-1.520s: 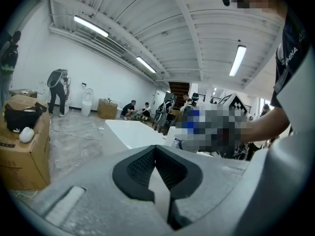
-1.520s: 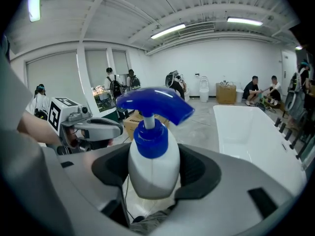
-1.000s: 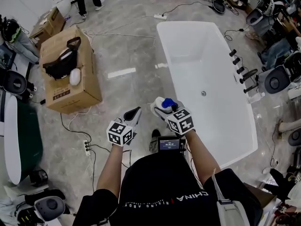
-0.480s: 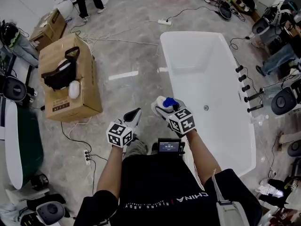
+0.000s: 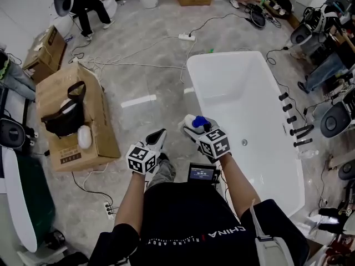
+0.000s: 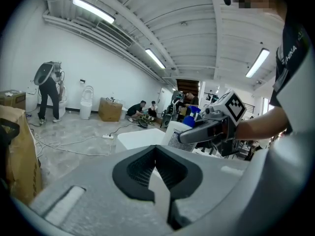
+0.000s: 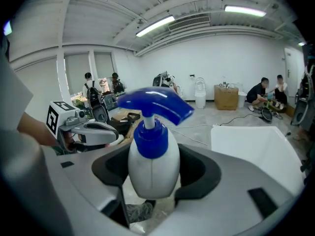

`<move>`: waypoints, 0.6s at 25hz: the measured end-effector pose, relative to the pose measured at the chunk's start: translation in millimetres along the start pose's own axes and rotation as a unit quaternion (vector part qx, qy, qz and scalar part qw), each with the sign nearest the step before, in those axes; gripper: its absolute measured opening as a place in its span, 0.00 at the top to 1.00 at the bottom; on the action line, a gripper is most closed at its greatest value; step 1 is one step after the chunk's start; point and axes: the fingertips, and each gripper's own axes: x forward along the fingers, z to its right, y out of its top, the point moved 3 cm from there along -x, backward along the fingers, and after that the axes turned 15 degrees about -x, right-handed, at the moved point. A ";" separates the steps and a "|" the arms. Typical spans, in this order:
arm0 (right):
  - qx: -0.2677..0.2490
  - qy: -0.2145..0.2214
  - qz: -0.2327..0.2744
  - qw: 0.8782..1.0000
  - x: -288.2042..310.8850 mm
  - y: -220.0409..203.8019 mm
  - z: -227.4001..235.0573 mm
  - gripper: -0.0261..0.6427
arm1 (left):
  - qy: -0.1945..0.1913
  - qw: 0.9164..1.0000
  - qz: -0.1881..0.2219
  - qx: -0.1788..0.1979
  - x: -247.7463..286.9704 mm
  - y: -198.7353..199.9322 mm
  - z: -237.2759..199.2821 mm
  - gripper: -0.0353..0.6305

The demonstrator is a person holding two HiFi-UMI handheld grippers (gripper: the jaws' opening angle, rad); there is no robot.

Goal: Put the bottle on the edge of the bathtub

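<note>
I hold a white pump bottle (image 7: 150,168) with a blue pump head upright in the right gripper (image 5: 192,127). Its jaws stand wide apart and press on the bottle's round body from both sides, with the spout pointing off to the right in the right gripper view. The left gripper (image 5: 157,138) is empty, its jaws drawn together, and it hangs level just beside the right one, on the side away from the tub.

The white bathtub (image 5: 193,93) lies ahead and to my right. Its long axis runs away from me, and its near long rim passes just beside the bottle in the head view. The black tap fittings (image 5: 289,113) sit on the far long rim, well apart from the bottle. I judge the right hand to be the nearer one by far. The move should be a short carry forward and to the right, then a lowering of the bottle's base onto that near rim.
</note>
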 end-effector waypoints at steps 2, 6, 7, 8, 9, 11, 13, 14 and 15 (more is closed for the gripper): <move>0.007 -0.011 0.000 1.000 23.7 19.9 16.8 0.55 | -0.011 1.000 -0.006 0.003 10.9 22.7 -24.6 0.93; 0.017 -0.026 0.002 1.000 71.6 55.1 43.5 0.55 | -0.023 1.000 -0.012 0.008 29.9 64.5 -76.0 0.93; 0.020 -0.029 0.003 0.999 82.3 62.2 48.6 0.55 | -0.025 1.000 -0.013 0.009 34.3 73.0 -87.5 0.93; 0.023 -0.033 0.005 0.999 92.4 68.6 52.9 0.55 | -0.028 0.999 -0.014 0.010 38.2 80.7 -98.2 0.93; 0.025 -0.035 0.006 0.999 101.9 74.3 56.4 0.55 | -0.031 0.999 -0.015 0.011 41.8 87.5 -108.1 0.93; 0.027 -0.039 0.006 0.999 118.4 83.6 62.5 0.55 | -0.035 0.999 -0.017 0.013 48.4 98.9 -125.4 0.93; 0.026 -0.039 0.003 0.999 130.4 90.6 69.7 0.55 | -0.038 0.999 -0.020 0.011 55.8 107.8 -138.7 0.93; 0.027 -0.040 0.002 0.999 135.0 93.4 74.5 0.55 | -0.039 0.999 -0.023 0.011 60.1 111.8 -143.9 0.93; 0.029 -0.042 0.000 0.999 139.2 95.8 79.8 0.55 | -0.041 0.999 -0.025 0.010 64.6 115.7 -148.4 0.93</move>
